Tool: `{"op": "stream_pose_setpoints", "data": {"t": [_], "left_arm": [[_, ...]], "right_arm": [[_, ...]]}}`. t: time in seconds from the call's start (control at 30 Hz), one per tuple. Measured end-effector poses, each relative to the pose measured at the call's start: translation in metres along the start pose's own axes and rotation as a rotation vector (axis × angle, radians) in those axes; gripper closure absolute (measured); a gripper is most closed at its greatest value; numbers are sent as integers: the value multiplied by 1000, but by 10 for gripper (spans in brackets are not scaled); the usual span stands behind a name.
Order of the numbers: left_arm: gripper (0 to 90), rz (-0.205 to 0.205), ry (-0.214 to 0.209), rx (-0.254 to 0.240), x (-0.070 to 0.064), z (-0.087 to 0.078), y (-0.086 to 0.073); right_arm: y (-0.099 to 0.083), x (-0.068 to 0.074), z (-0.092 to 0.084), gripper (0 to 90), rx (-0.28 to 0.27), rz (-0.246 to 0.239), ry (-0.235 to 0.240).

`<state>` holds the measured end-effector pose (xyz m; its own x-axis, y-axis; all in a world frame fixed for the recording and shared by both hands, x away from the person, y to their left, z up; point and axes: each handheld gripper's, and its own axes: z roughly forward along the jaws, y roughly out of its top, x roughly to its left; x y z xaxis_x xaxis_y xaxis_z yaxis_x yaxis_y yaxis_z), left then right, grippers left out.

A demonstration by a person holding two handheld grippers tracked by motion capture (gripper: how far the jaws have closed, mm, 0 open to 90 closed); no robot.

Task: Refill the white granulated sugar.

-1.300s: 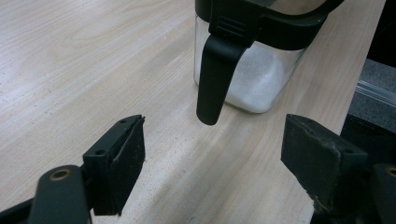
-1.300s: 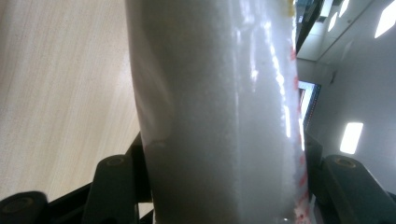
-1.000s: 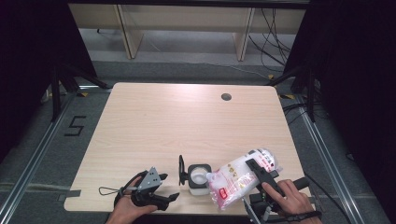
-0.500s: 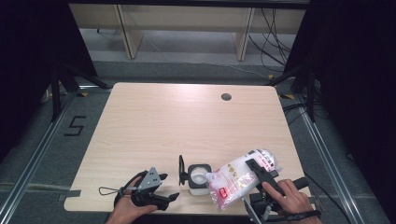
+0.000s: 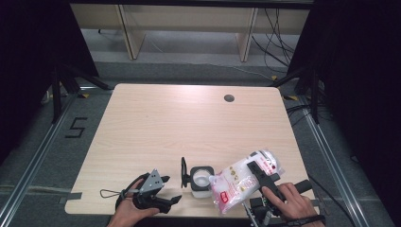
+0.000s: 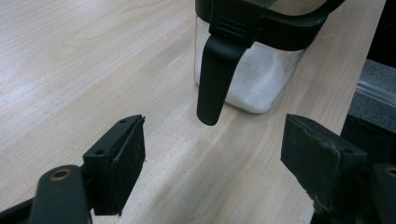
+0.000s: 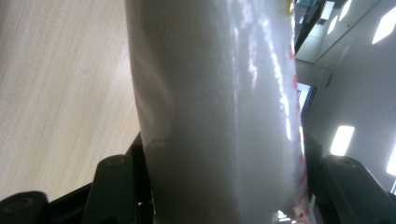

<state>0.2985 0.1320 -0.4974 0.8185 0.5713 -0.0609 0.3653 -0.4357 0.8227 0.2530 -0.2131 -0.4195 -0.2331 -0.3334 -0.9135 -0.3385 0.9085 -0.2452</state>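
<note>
A clear square jar (image 5: 201, 179) with a black rim holds white granules near the table's front edge; its black lid (image 5: 183, 172) is flipped up at its left side. My right gripper (image 5: 260, 174) is shut on a white bag with red print (image 5: 236, 183), which is tilted with its lower corner over the jar's mouth. In the right gripper view the bag (image 7: 219, 112) is squeezed between both jaws of the right gripper (image 7: 224, 186). My left gripper (image 5: 170, 191) rests open on the table left of the jar. The left gripper (image 6: 219, 154) points at the jar (image 6: 254, 79) and its hanging lid latch (image 6: 215, 79), with nothing between its jaws.
The wooden table (image 5: 179, 123) has a round cable hole (image 5: 229, 98) at the back right. The jar stands close to the front edge. A person's hands hold both grippers at the bottom of the high view. Shelving and cables lie beyond the table.
</note>
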Motion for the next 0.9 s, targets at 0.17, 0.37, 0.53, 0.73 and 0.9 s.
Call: {"op": "stream_pose_setpoints", "data": {"t": [0.17, 0.37, 0.53, 0.73, 0.9], "left_arm": [[214, 20, 7, 4, 1, -1, 0], [214, 19, 7, 4, 1, -1, 0], [214, 21, 6, 5, 1, -1, 0], [215, 20, 9, 6, 1, -1, 0], [214, 6, 6, -5, 0, -1, 0]], "right_arm": [[-1, -1, 0, 450, -7, -2, -13], [0, -3, -1, 450, -14, -15, -20], [0, -1, 0, 450, -16, -14, -14], [0, -1, 0, 450, -15, -16, -12], [0, -2, 0, 451, -14, -20, -17]]}}
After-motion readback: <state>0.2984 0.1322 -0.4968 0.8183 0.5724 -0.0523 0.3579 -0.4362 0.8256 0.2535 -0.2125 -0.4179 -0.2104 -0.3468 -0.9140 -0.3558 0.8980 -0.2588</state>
